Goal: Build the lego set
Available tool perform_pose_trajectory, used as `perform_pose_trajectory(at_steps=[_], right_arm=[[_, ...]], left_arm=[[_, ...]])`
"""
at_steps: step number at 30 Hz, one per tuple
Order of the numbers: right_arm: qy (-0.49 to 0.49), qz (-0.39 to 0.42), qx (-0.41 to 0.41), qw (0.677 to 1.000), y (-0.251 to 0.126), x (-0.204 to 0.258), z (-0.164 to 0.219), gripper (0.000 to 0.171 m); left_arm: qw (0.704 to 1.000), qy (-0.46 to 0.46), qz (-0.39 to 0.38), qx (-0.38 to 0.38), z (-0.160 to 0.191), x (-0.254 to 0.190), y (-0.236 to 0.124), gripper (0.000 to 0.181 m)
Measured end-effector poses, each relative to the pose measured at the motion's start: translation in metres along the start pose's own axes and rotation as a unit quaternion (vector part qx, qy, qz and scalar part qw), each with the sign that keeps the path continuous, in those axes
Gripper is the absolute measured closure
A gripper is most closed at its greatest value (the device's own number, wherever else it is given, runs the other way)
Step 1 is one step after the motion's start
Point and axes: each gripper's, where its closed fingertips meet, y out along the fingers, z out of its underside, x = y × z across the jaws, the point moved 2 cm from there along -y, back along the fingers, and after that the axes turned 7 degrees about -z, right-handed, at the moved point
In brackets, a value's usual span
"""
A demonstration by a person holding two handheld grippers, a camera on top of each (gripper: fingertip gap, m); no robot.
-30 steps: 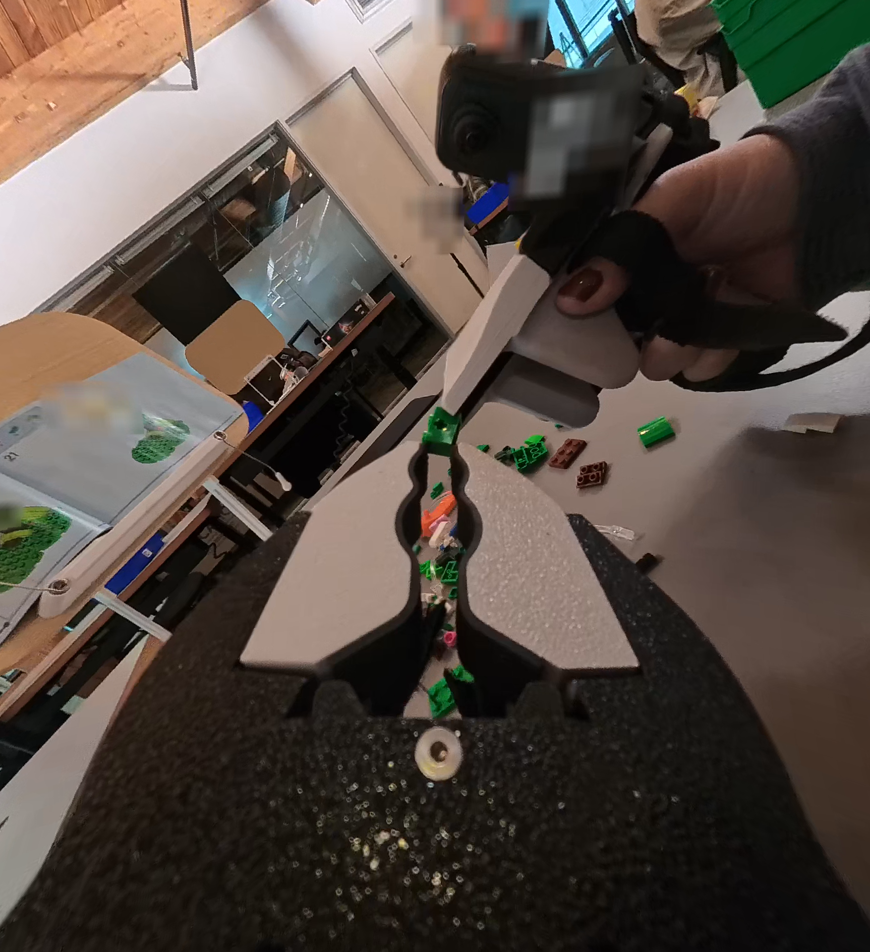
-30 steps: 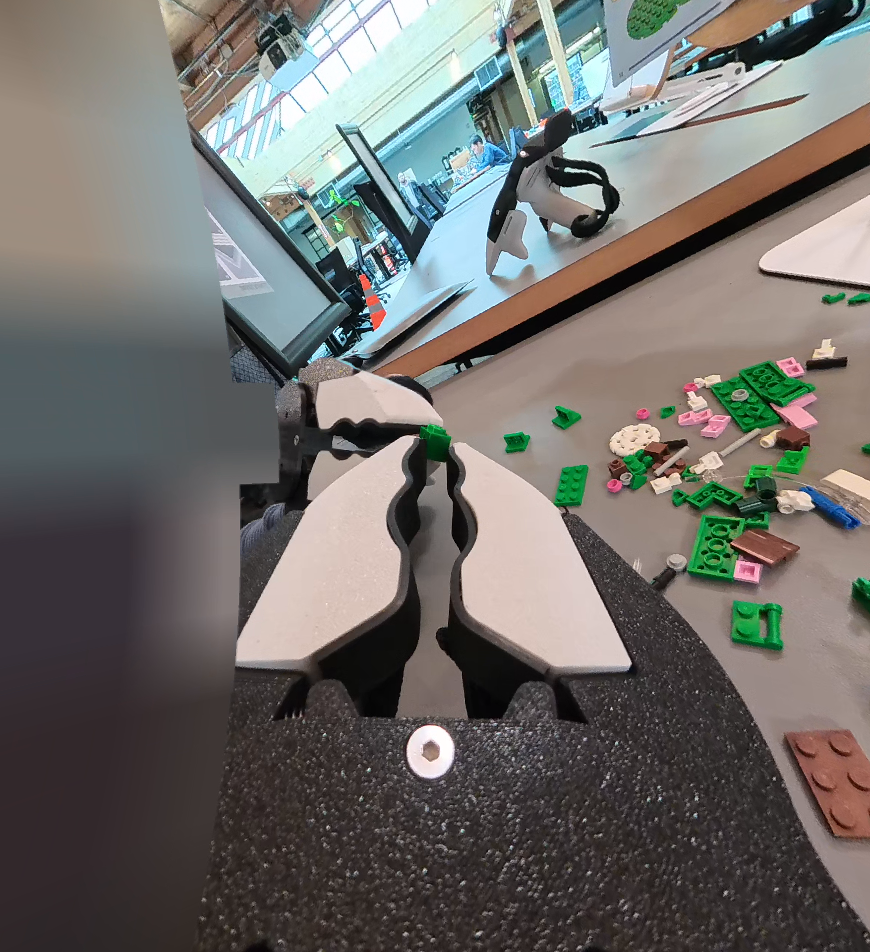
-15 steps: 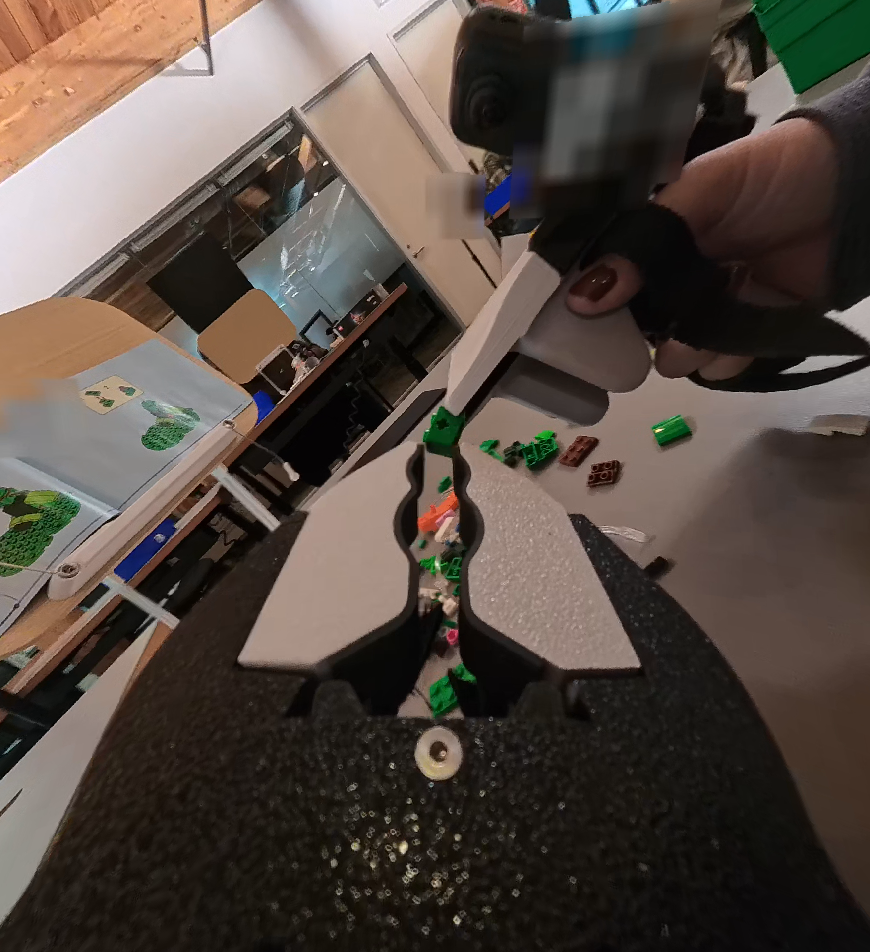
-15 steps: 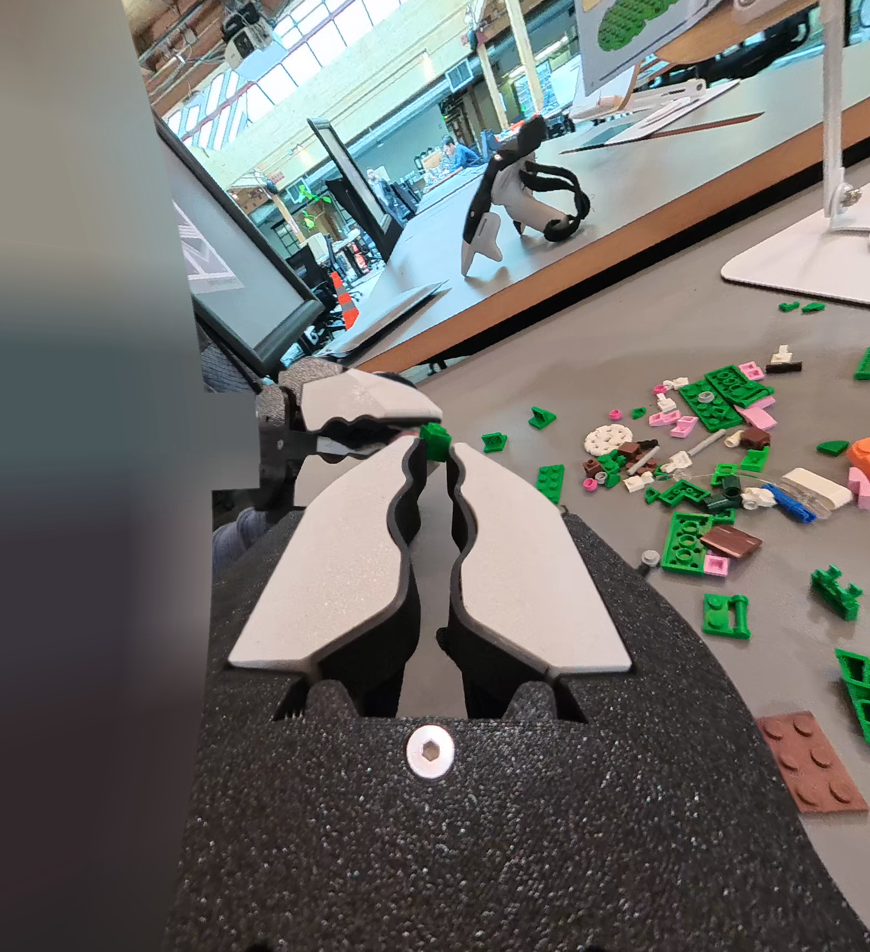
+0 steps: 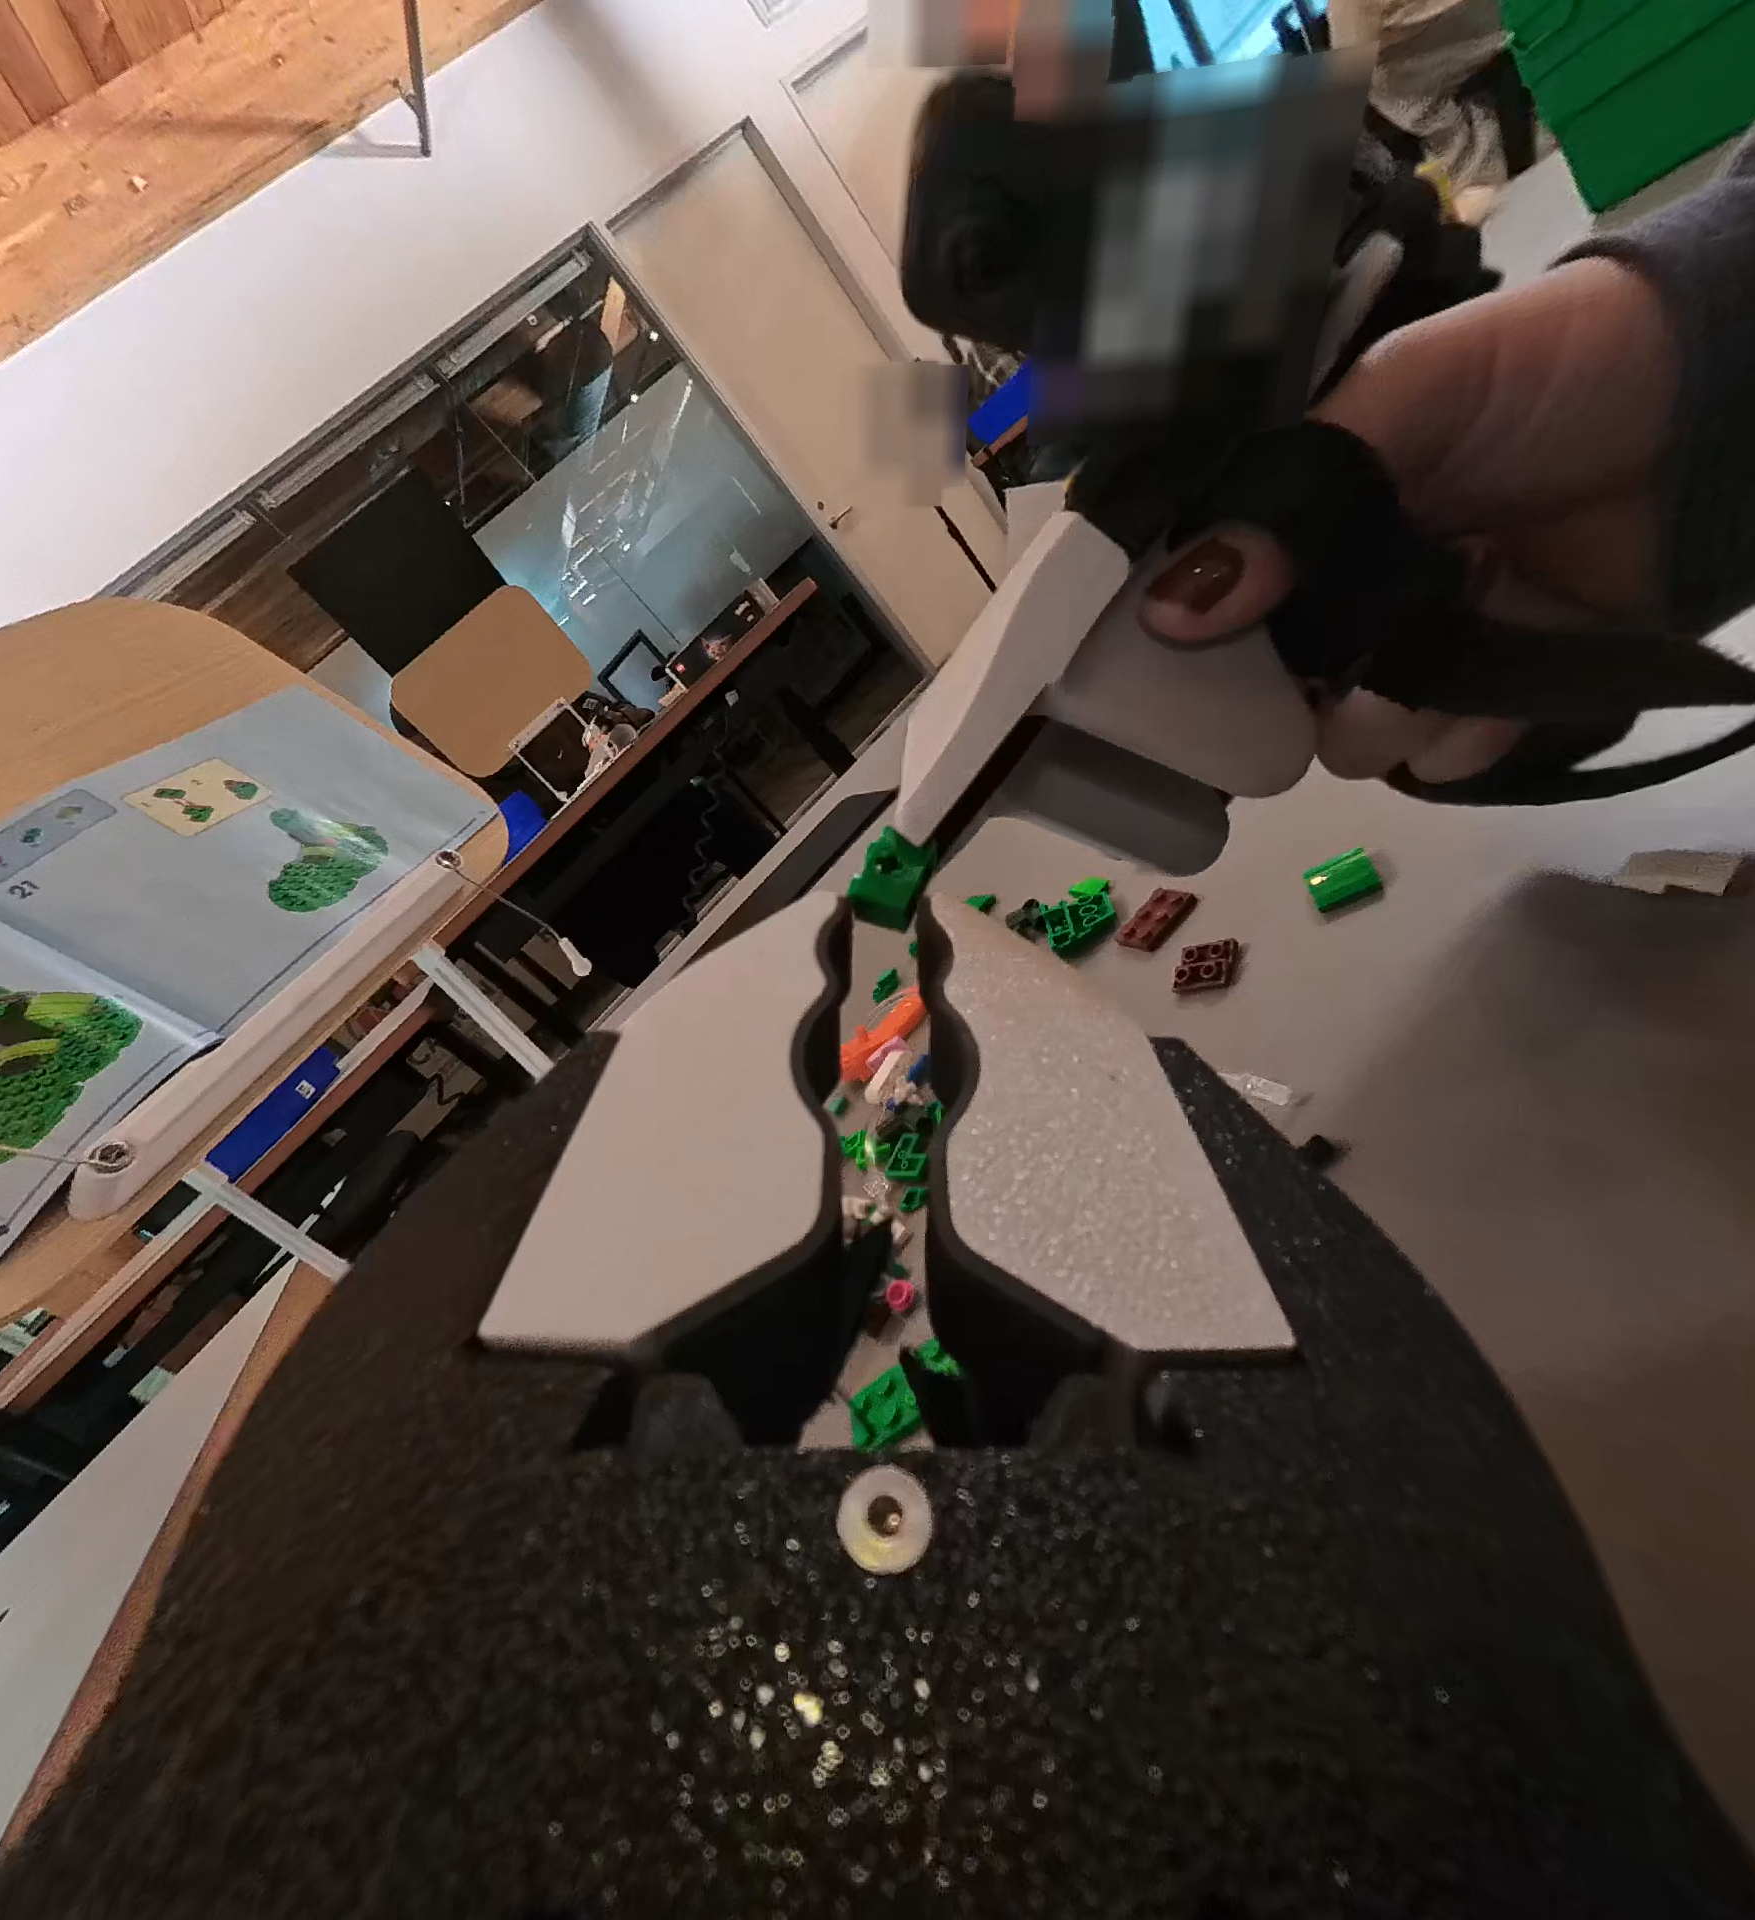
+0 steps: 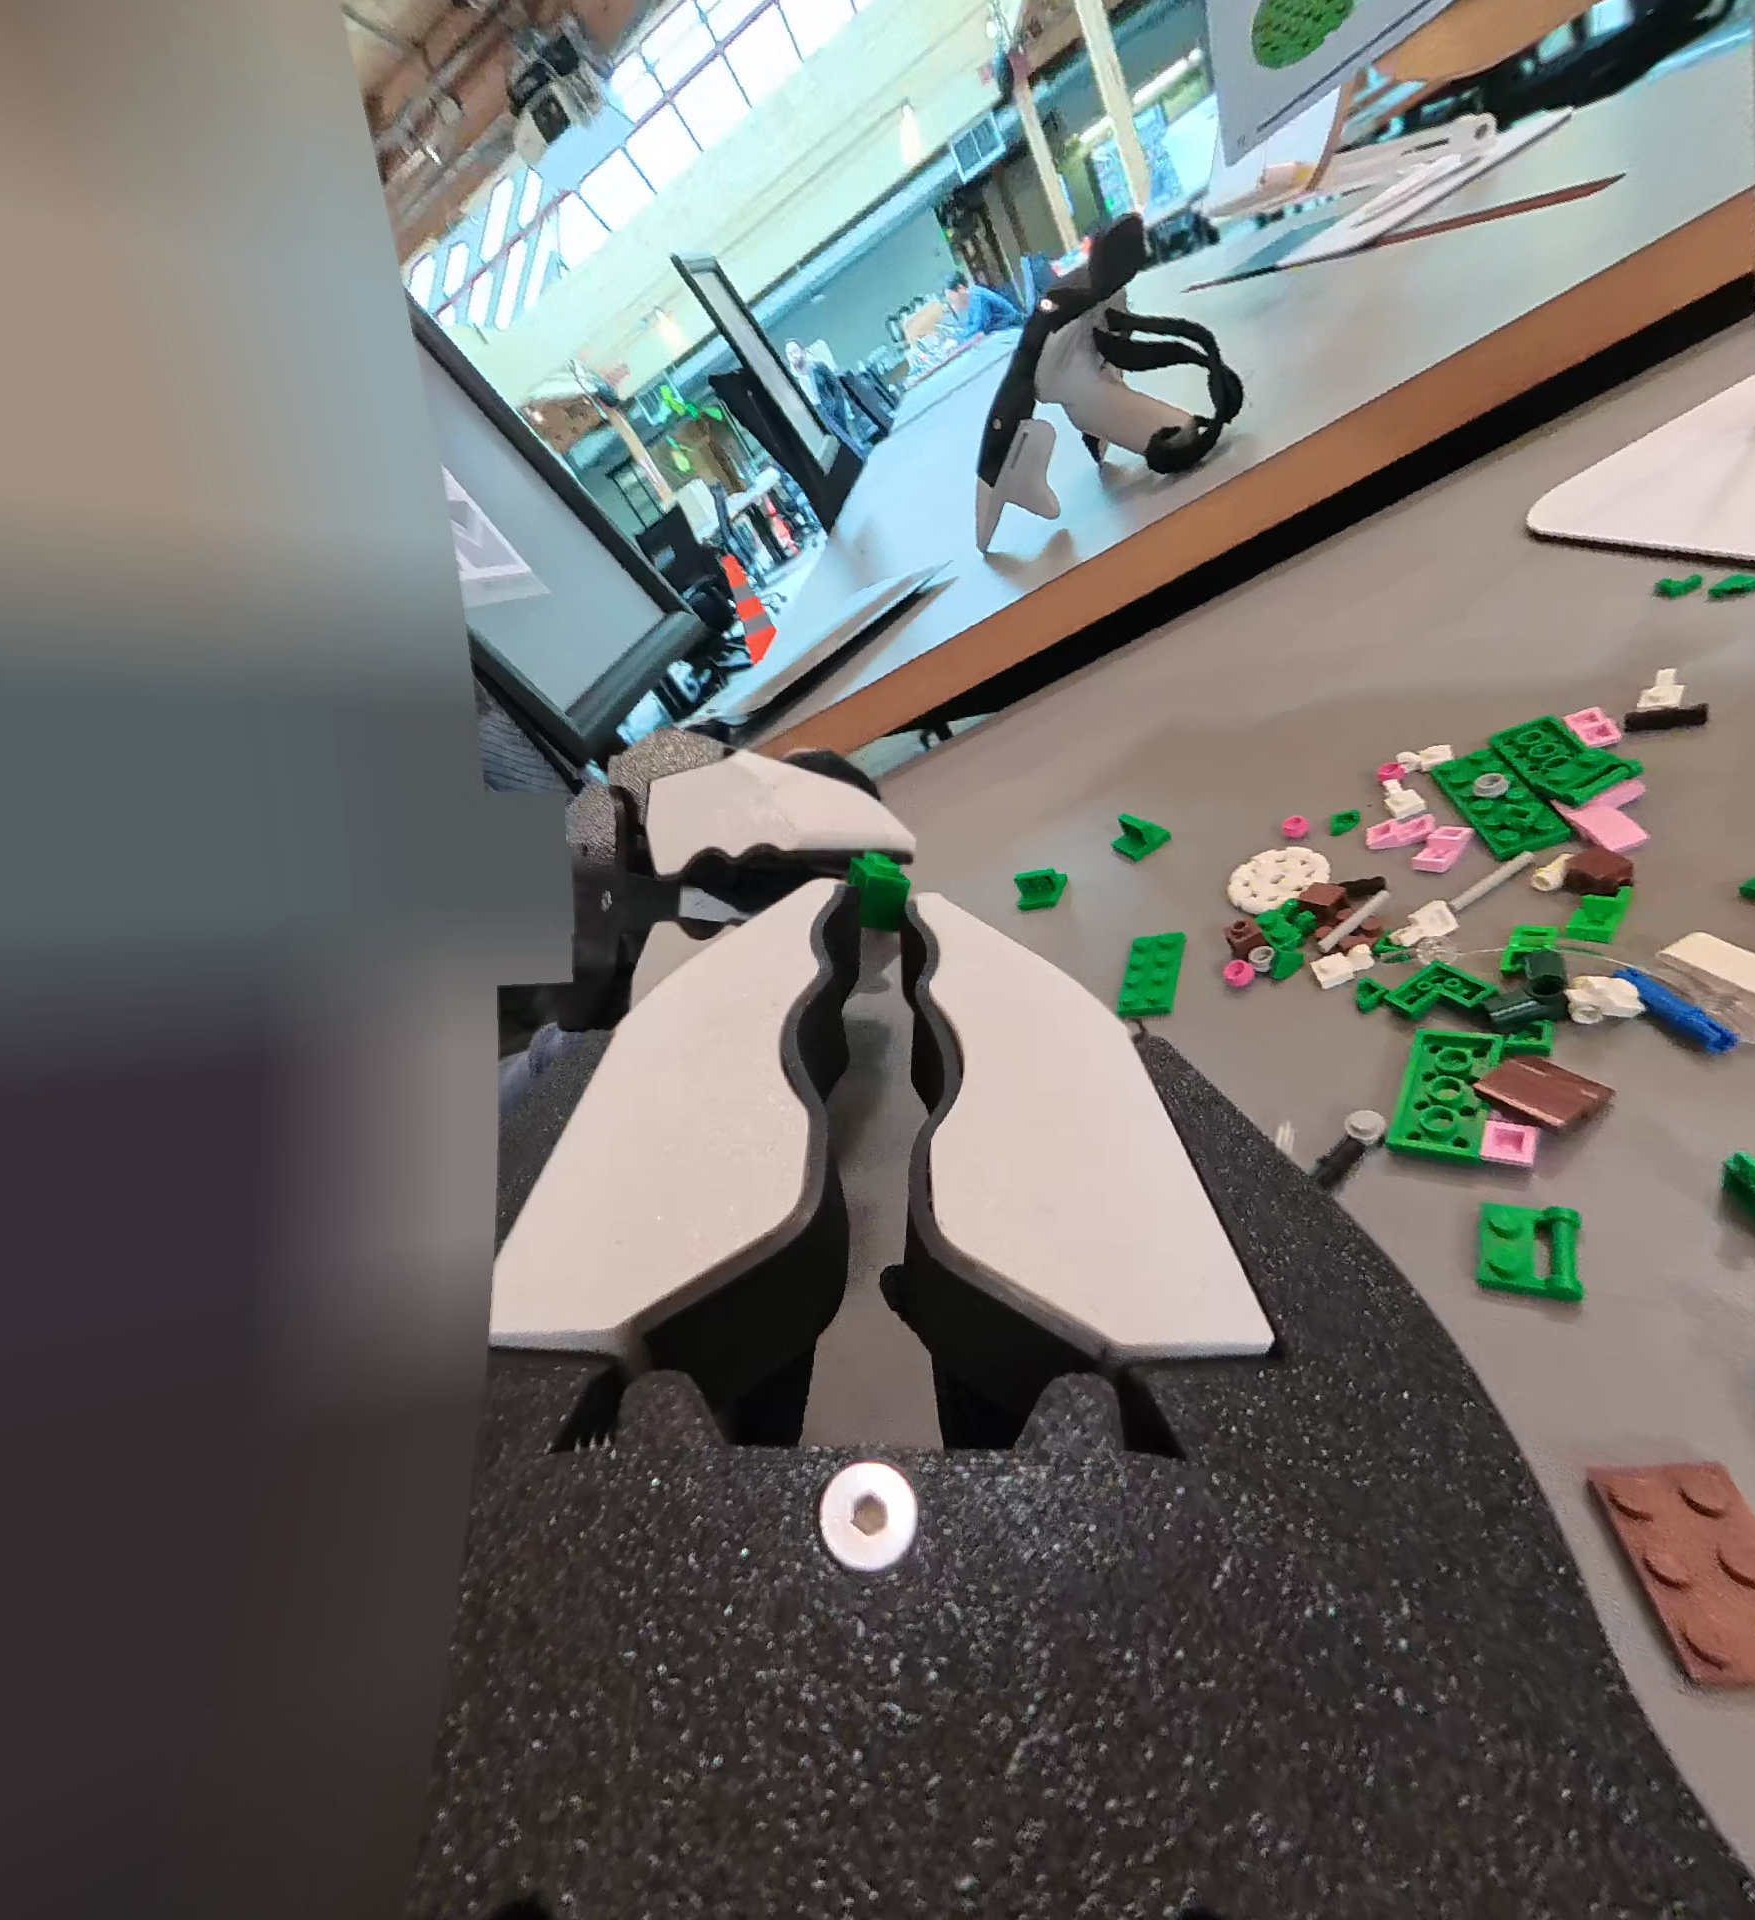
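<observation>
Small green brick [image 5: 891, 883] held in air, pinched at tips of both left gripper [image 5: 888, 914] and right gripper [image 6: 878, 902], each clenched on it. Vs 1 s ago: views shifted slightly, grip unchanged, no handover yet. Loose pcs [image 6: 1475, 935] scattered on grey table [image 6: 1216, 727] below. Instruction sheets [image 5: 156, 883] propped nearby.

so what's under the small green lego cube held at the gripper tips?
The small green lego cube is pinched at the tips of both grippers above the grey table. Loose bricks lie below; its underside is hidden.
</observation>
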Motion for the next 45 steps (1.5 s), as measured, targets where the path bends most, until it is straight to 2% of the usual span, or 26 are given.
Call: perform_pose_trajectory(at_steps=[3,5,7,9,12,17,25,31,45], right_arm=[[0.003,0.011,0.000,1.000,-0.002,-0.003,0.000,0.164],[-0.027,0.052,0.042,0.997,-0.006,-0.009,0.006,0.165],[-0.086,0.109,0.162,0.977,-0.014,-0.018,0.027,0.167],[-0.140,0.148,0.286,0.936,-0.025,-0.023,0.051,0.167],[-0.179,0.169,0.373,0.895,-0.029,-0.025,0.073,0.163],[-0.169,0.154,0.391,0.891,-0.019,-0.025,0.088,0.161],[-0.187,0.183,0.400,0.878,-0.013,-0.029,0.091,0.162],[-0.233,0.201,0.419,0.854,-0.012,-0.028,0.090,0.162],[-0.248,0.138,0.379,0.881,-0.009,-0.025,0.087,0.162]], left_arm=[[1.000,-0.022,0.010,0.020,0.002,0.000,0.002,0.172],[0.998,-0.018,-0.016,0.054,0.010,0.006,0.005,0.173],[0.995,-0.019,-0.027,0.096,0.023,0.011,0.005,0.173],[0.990,-0.038,-0.035,0.128,0.033,0.017,0.004,0.173],[0.985,-0.075,-0.052,0.143,0.038,0.026,0.002,0.173],[0.980,-0.112,-0.058,0.156,0.043,0.032,0.000,0.173],[0.981,-0.091,-0.051,0.163,0.045,0.027,0.002,0.172],[0.981,-0.091,-0.043,0.165,0.046,0.025,0.002,0.172],[0.984,-0.063,-0.021,0.165,0.045,0.016,0.004,0.173]])
